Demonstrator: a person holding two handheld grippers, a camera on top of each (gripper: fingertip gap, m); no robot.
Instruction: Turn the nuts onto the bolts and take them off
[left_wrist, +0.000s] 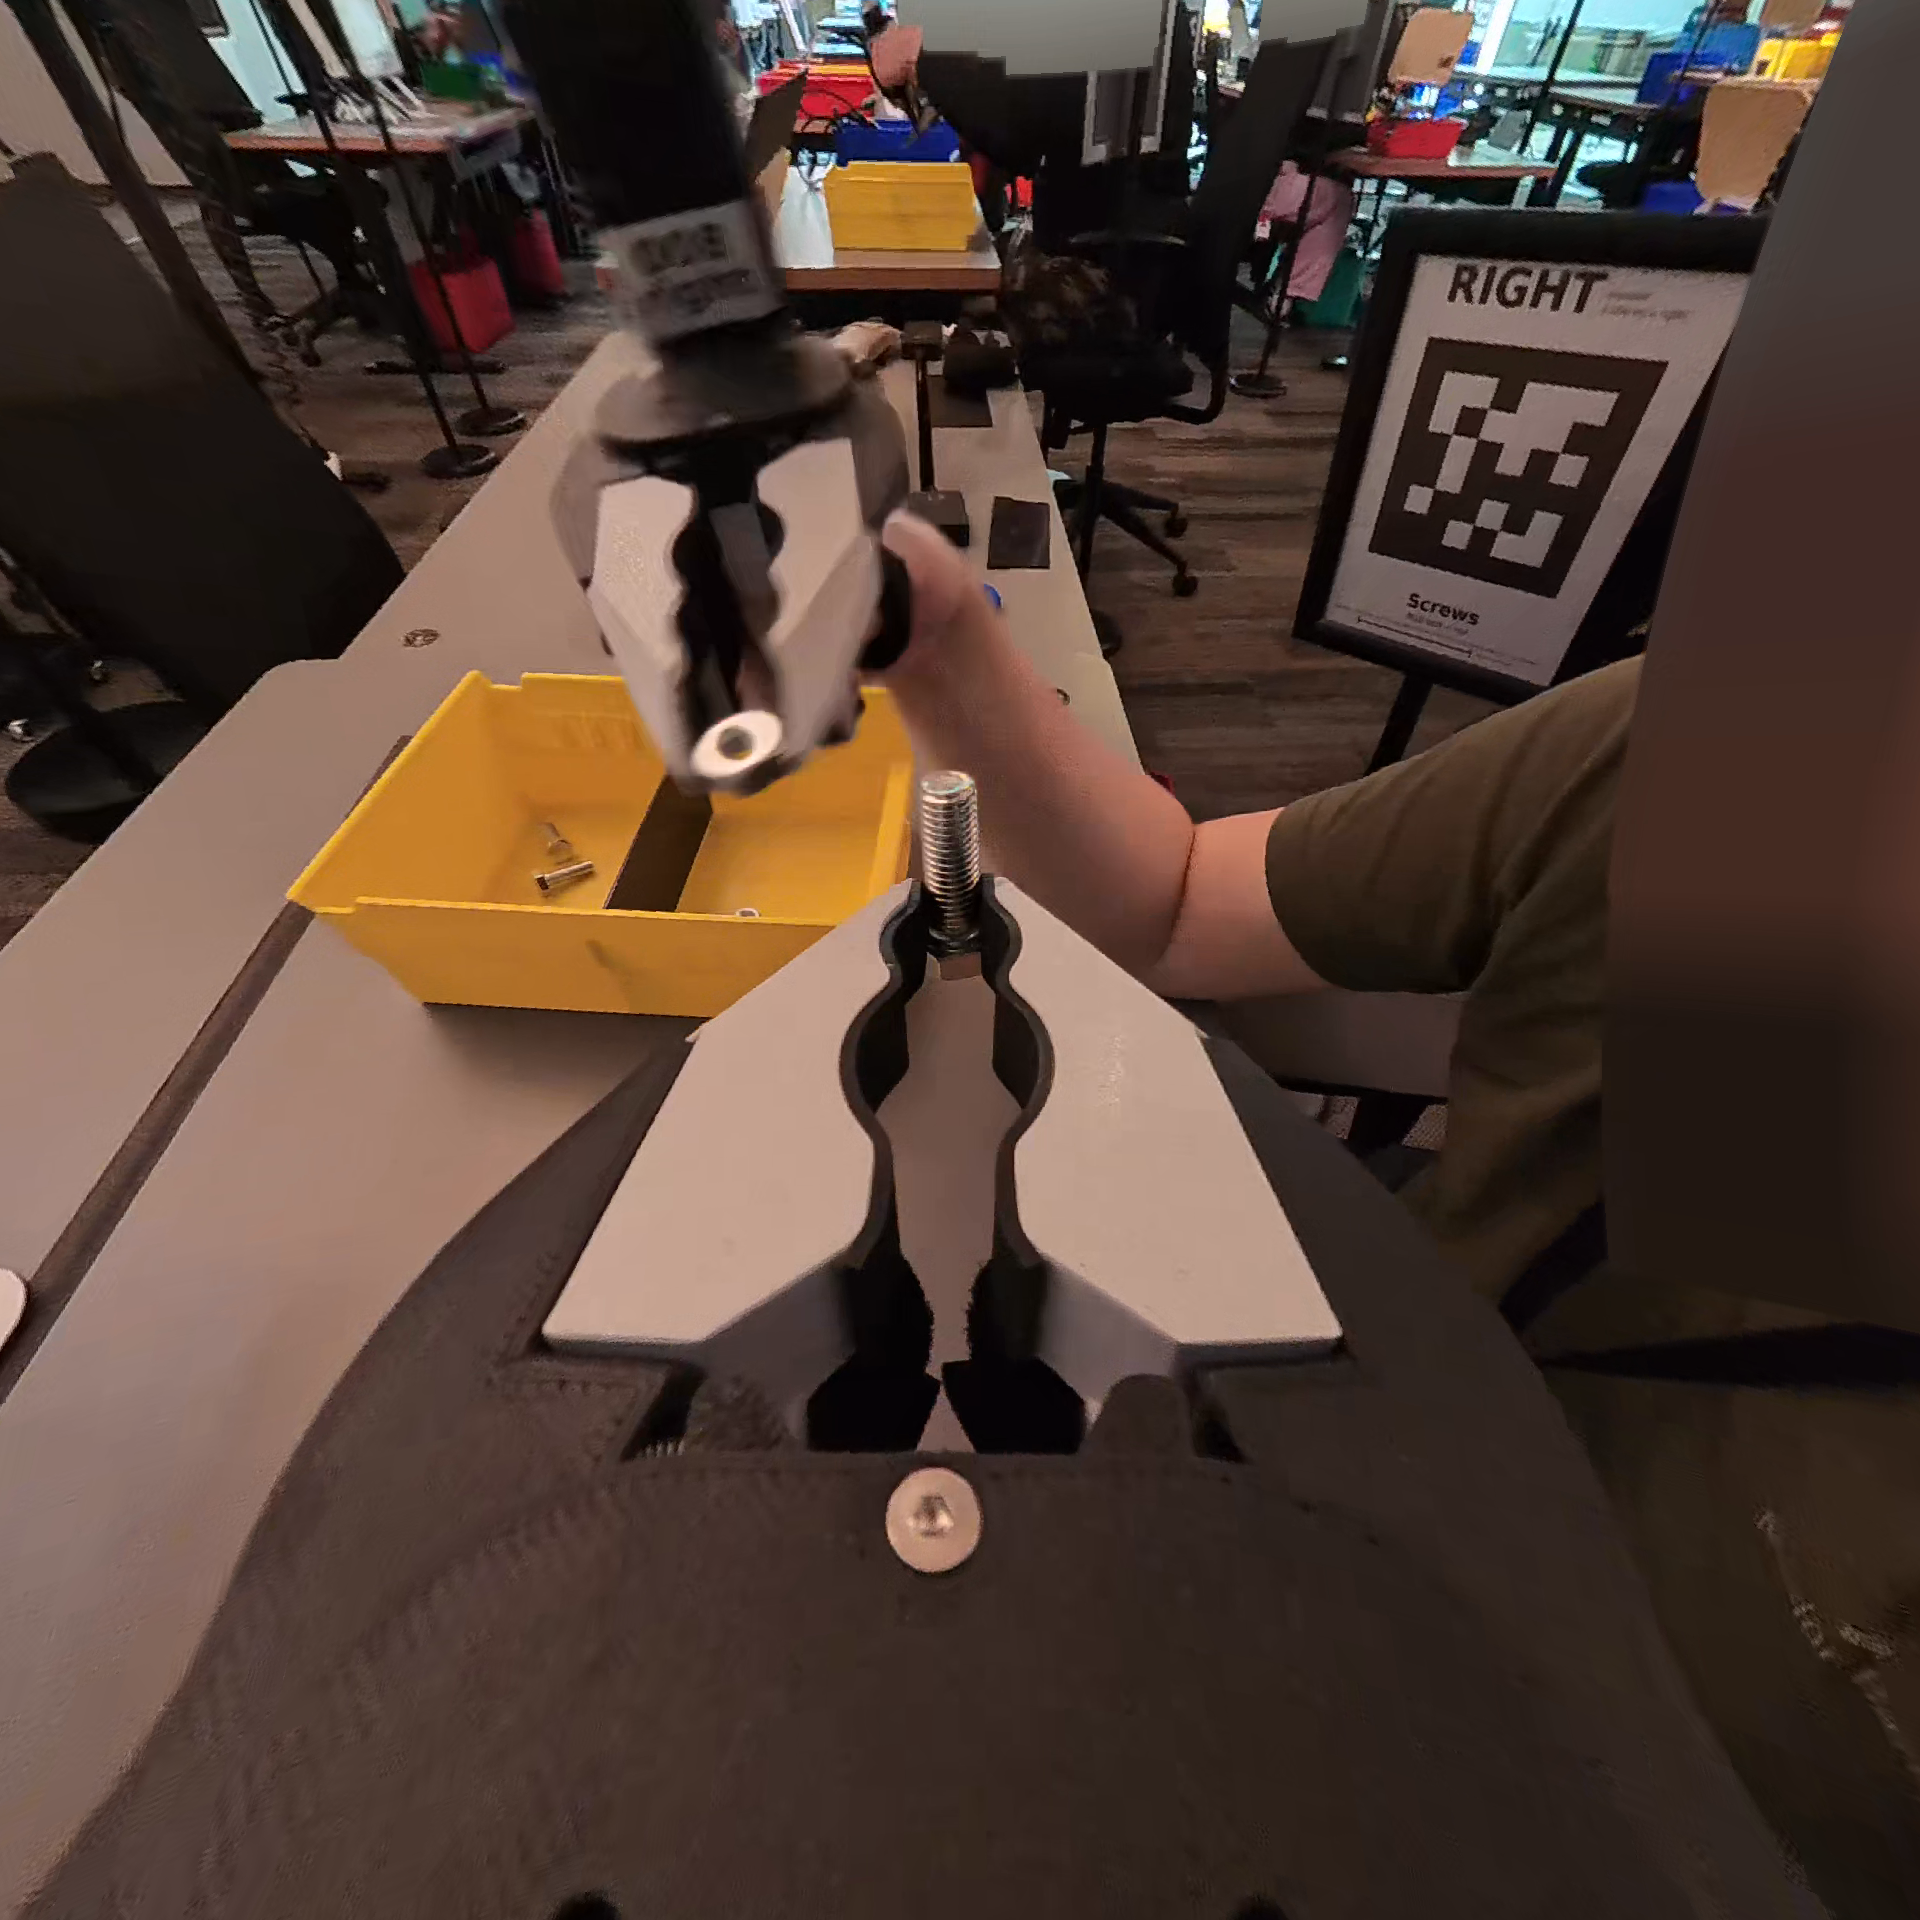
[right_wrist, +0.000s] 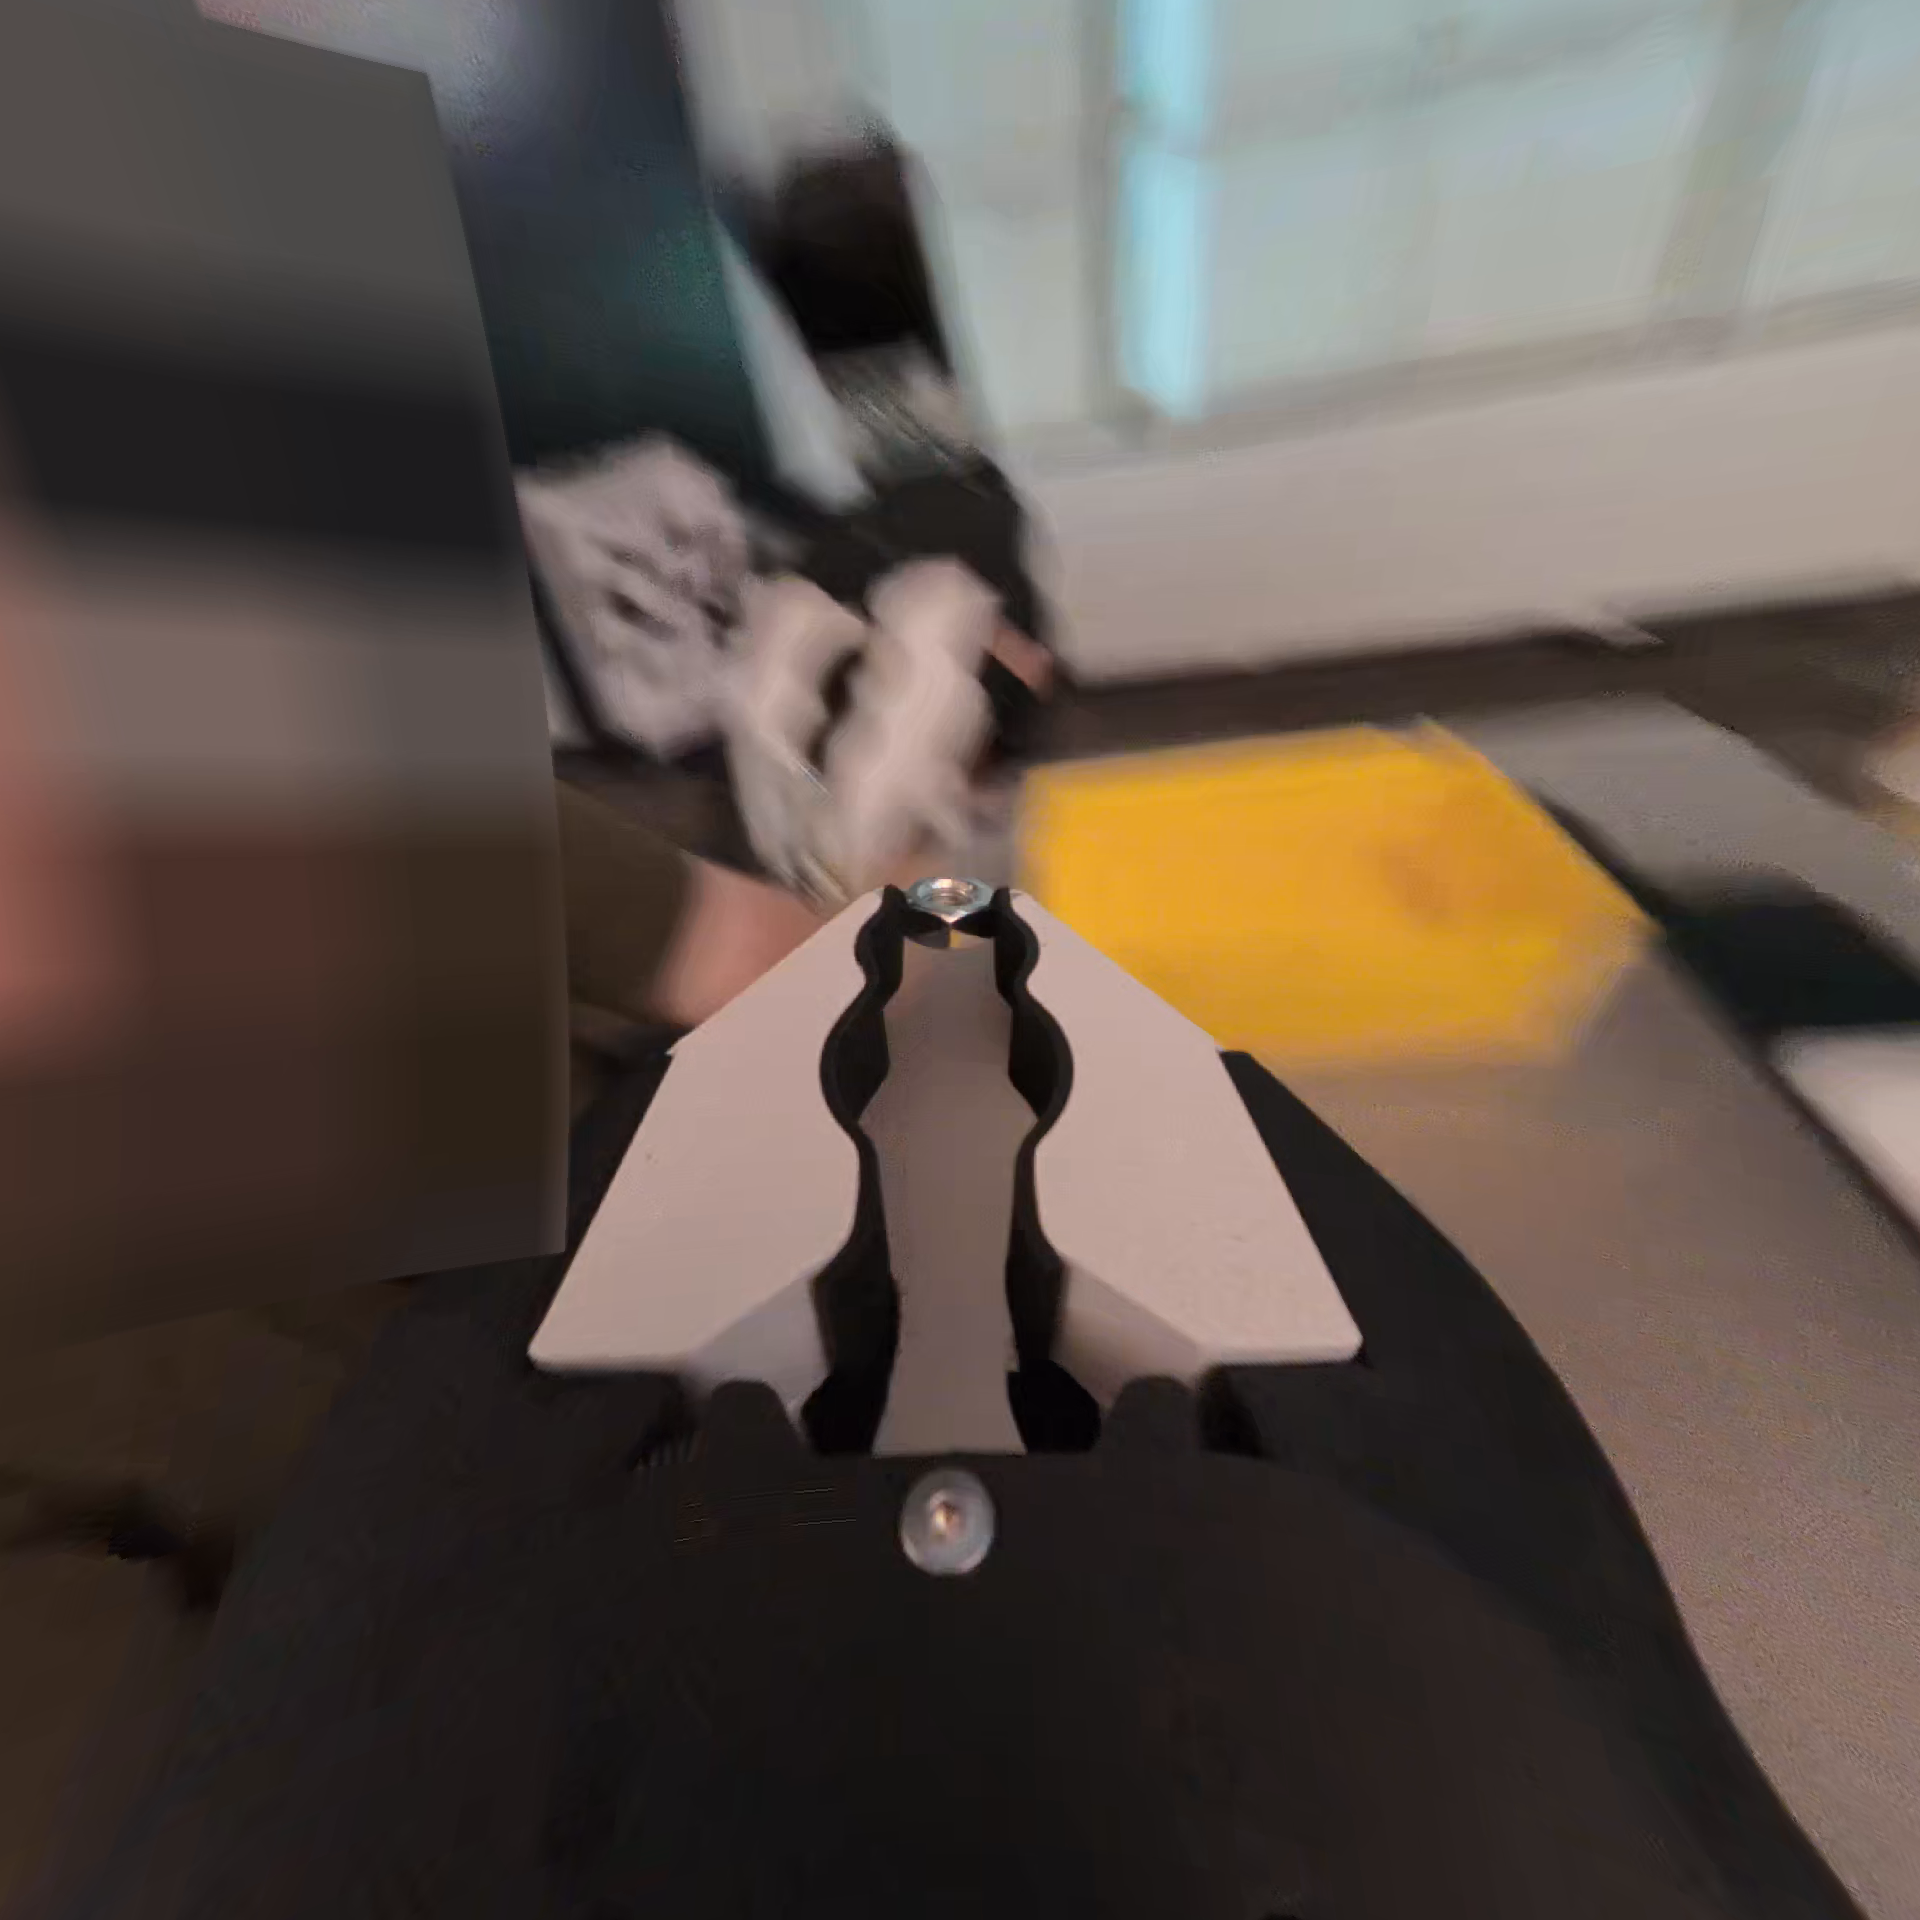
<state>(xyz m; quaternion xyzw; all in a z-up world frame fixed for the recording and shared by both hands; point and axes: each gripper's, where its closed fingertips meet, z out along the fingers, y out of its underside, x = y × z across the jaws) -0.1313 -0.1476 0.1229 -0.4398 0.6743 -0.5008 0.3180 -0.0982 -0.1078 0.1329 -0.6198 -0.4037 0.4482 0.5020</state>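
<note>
1. My left hand-held gripper (left_wrist: 951, 935) pinches a silver bolt (left_wrist: 948, 847) by its head, the threaded shank standing clear of the fingertips.
2. My right hand-held gripper (right_wrist: 948, 920) is pressed onto a silver nut (right_wrist: 943, 902) at its fingertips; from the left wrist view the nut sits above and just left of the bolt's tip, apart from it.
3. A yellow bin (left_wrist: 582, 914) rests on the grey surface (left_wrist: 187, 1091) near its far edge, with small metal pieces (left_wrist: 561, 862) lying in its left compartment.
4. Beyond the surface, the room holds desks, office chairs, coloured bins and a framed sign (left_wrist: 1517, 447) on a stand at the right.
5. The right wrist view is heavily blurred.
</note>
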